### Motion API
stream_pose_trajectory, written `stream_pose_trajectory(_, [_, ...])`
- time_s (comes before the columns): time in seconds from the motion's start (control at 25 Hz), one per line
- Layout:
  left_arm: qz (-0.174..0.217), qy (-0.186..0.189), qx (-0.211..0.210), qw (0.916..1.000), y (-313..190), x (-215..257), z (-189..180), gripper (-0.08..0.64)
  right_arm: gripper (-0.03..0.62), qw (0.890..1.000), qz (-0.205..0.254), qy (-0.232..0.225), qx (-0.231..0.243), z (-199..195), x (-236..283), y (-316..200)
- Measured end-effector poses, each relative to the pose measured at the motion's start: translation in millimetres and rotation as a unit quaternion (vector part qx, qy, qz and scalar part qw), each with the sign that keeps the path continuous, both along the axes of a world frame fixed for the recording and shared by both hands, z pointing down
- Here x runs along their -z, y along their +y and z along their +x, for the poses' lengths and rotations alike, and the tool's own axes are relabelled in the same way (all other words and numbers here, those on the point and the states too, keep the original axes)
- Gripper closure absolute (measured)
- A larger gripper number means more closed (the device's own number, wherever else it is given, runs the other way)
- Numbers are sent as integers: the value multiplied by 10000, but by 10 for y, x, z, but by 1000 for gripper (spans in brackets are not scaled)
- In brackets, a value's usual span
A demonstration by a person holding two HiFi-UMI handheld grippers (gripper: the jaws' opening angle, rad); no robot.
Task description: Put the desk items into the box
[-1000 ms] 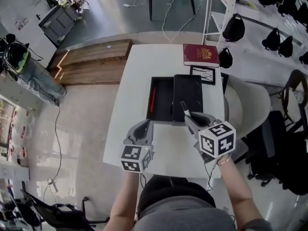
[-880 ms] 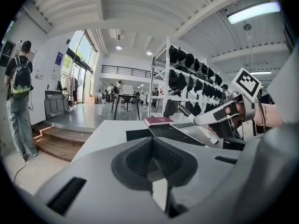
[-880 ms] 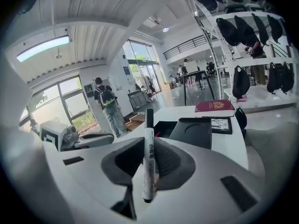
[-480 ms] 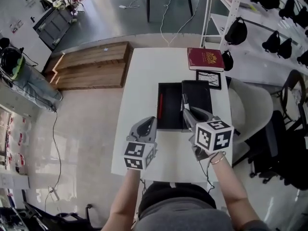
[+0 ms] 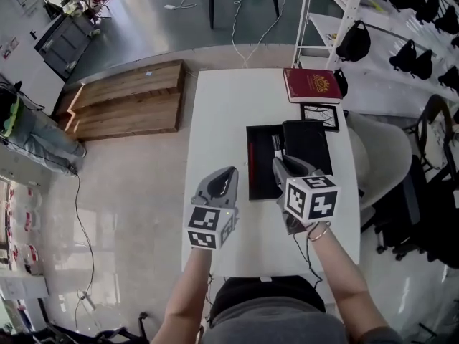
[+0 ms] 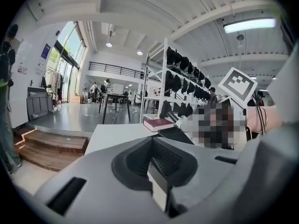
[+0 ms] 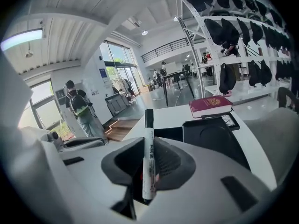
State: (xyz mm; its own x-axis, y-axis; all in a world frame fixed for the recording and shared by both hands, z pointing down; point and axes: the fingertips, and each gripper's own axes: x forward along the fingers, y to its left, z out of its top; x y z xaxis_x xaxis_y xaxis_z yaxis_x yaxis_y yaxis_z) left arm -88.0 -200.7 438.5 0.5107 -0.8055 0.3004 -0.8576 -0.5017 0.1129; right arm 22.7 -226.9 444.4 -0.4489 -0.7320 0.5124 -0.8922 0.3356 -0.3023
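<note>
Partly done, by my read: one red pen [image 5: 252, 160] lies in the open black box [image 5: 259, 186], and I can't see anything else in it. The marker [image 7: 148, 148] isn't in yet. The right gripper [image 7: 148, 171] has it clamped between its jaws, black end poking forward over the near part of the box.

Left to go: that marker, plus probably the red book [image 5: 311, 84] and the small framed card [image 5: 320, 115] on the table [image 5: 222, 113] beyond the box, if they count. What looks like the lid [image 5: 308, 145] sits just right of the box.

The left gripper [image 5: 226, 178] is empty, jaws practically together, near the box's near-left corner. Both forearms reach out ahead, grippers tilted slightly down.
</note>
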Motion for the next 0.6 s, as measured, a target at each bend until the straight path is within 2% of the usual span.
stream_pose_trajectory(0.28, [-65,124,-200,9997,-150,-104,-59,554,522,9984,-96,522,-201,-94,-270,-174])
stream_pose_trajectory(0.6, [-102,240,-184,9995,-315,-171,-174,554,522,9942,-284,1009,-220,-188,-593,-360])
